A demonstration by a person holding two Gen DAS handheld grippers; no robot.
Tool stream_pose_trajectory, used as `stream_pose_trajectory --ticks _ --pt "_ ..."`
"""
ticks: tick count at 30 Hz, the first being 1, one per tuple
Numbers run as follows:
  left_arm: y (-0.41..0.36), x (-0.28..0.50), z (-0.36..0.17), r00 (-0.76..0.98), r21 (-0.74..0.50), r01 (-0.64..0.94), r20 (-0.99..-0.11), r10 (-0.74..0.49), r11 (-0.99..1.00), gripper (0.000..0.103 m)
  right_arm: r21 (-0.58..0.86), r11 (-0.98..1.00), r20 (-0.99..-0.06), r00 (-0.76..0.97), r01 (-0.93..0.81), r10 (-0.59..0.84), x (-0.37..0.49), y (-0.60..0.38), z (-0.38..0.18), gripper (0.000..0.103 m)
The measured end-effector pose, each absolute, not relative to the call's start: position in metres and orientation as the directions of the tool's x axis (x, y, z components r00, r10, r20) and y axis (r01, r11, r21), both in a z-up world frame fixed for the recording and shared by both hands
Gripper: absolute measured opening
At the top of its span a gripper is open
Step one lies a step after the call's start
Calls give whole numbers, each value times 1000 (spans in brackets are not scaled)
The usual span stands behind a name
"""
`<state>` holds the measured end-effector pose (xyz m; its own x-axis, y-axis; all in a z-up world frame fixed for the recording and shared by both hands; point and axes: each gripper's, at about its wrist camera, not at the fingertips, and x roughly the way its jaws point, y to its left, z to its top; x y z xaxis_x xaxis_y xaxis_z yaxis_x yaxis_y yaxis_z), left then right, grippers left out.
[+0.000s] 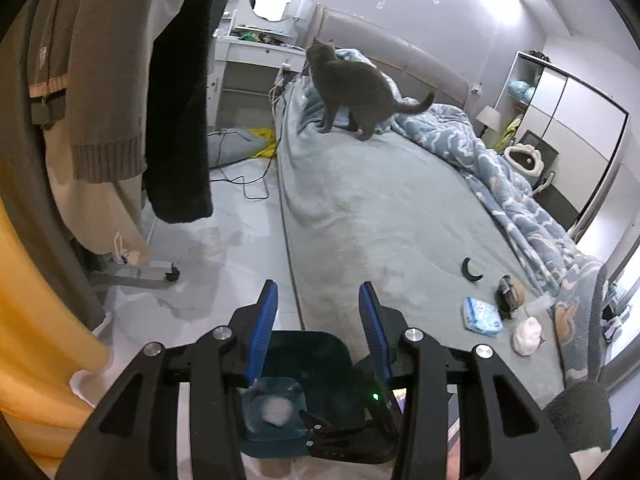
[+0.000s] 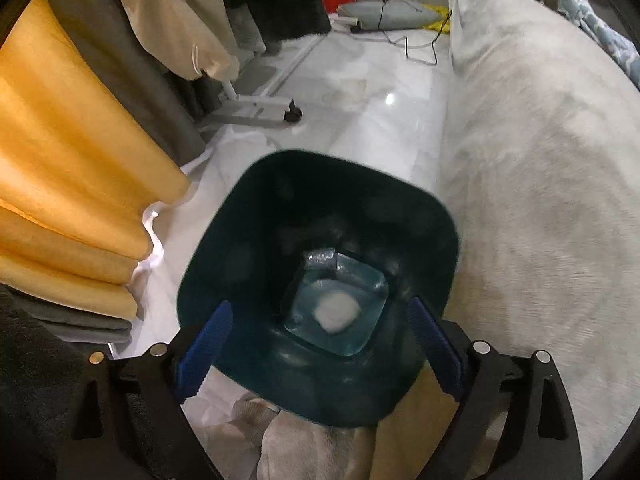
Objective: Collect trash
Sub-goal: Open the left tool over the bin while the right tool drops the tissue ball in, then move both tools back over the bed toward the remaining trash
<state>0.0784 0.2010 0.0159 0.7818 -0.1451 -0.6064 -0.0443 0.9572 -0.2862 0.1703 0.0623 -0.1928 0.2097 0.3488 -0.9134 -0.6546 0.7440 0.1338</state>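
Note:
A dark teal bin [image 2: 256,216] stands on the floor beside the bed, with a white crumpled wad [image 2: 336,314] lying at its bottom. My right gripper [image 2: 320,306] hangs over the bin's mouth, open wide, with nothing between its blue pads [image 2: 208,332]. My left gripper [image 1: 319,304] is open above the bed's edge and holds nothing. The bin [image 1: 304,338] and its wad [image 1: 276,410] show below it. On the grey bed sheet [image 1: 380,208] lie another white wad [image 1: 527,336], a blue-white tissue packet [image 1: 482,314], a dark round item [image 1: 508,292] and a black curved piece [image 1: 470,270].
A grey cat [image 1: 352,88] stands at the head of the bed. A blue patterned quilt [image 1: 520,184] is bunched along the far side. Hanging clothes [image 1: 100,80], a yellow curtain [image 2: 60,140] and a wheeled rack base [image 2: 260,110] line the left. Cables [image 1: 248,184] cross the floor.

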Motion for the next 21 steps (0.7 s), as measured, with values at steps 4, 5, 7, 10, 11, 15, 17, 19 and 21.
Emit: stream_pose_trajectory --ticks 4,5,7,10,11,15,17,19,21 --pt "192 82 24 793 -301 -20 -585 -168 953 44 115 745 -892 261 -657 368 164 43 -171 94" --pt "188 83 26 796 -307 -12 -579 -177 952 44 111 750 -886 277 -652 372 162 35 -165 94" --pt "180 87 29 798 -318 6 -569 -196 948 44 105 763 -874 307 -637 376 159 18 -152 95" --pt "168 91 34 804 -320 34 -554 -216 947 50 102 782 -856 347 -614 383 157 -1 -135 96" --pt "162 93 36 806 -321 44 -549 -223 946 52 97 788 -847 365 -608 386 156 -9 -127 97" --pt "141 99 39 811 -321 84 -528 -252 943 65 54 806 -816 440 -590 376 154 -37 -99 98" --pt "132 104 36 805 -320 96 -531 -263 942 70 39 816 -799 472 -576 371 152 -56 -86 99" --pt "121 109 32 798 -311 107 -540 -269 944 72 17 828 -785 505 -560 359 153 -76 -76 100" --pt "108 116 27 786 -301 121 -553 -277 946 75 -18 839 -774 538 -544 333 153 -94 -68 100"
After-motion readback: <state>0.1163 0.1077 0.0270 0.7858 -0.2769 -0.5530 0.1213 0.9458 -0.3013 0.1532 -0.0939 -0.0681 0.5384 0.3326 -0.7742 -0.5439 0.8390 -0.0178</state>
